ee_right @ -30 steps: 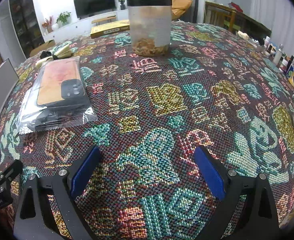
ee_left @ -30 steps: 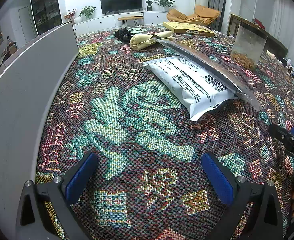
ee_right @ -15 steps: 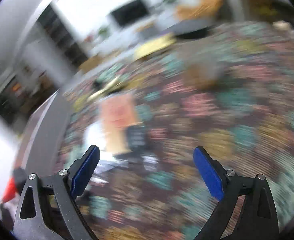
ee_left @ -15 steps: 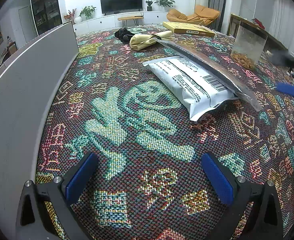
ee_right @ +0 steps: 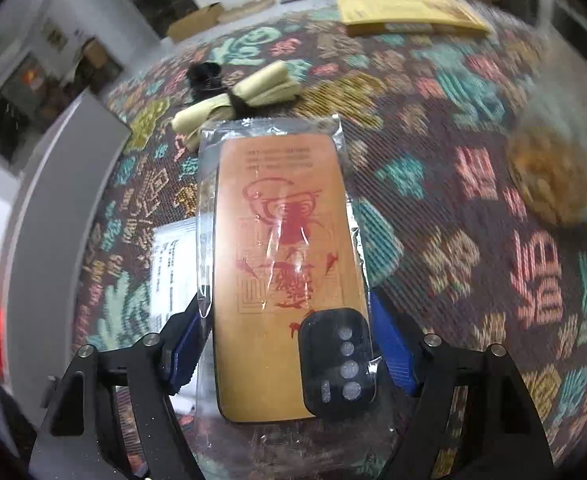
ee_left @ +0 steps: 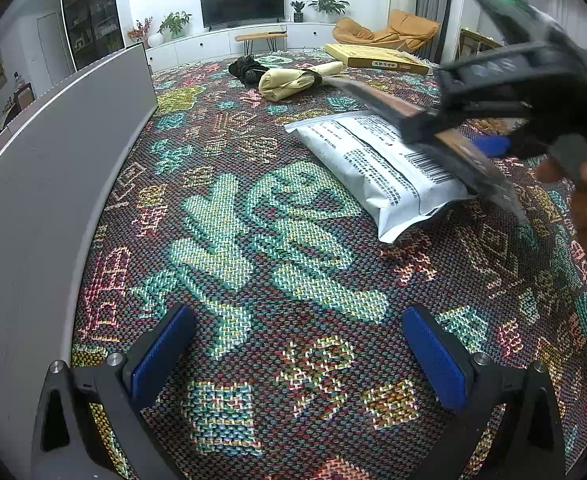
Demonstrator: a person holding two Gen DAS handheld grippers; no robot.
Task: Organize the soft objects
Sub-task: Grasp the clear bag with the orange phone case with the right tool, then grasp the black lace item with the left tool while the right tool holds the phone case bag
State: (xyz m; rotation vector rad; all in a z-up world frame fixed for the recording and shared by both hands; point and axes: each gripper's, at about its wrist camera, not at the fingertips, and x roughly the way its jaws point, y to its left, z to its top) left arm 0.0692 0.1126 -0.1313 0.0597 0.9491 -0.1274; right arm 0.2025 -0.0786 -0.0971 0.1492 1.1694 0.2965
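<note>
Blue pads of the right gripper (ee_right: 293, 352) straddle one bagged phone case (ee_right: 285, 264) at its near end, jaws closing from either side, seemingly to pinch it by its long edges; whether the pads already press is unclear. It lies partly over one white mailer pouch (ee_left: 381, 164), at 9 o'clock of the case. The left gripper (ee_left: 297, 356) hangs spread and empty over the woven bench (ee_left: 253, 240), probably waiting. Farther, around 11 o'clock, sit one cream fabric roll (ee_right: 249, 92) and one black bundle (ee_right: 205, 76); at 1 o'clock, one yellow box (ee_right: 409, 12).
</note>
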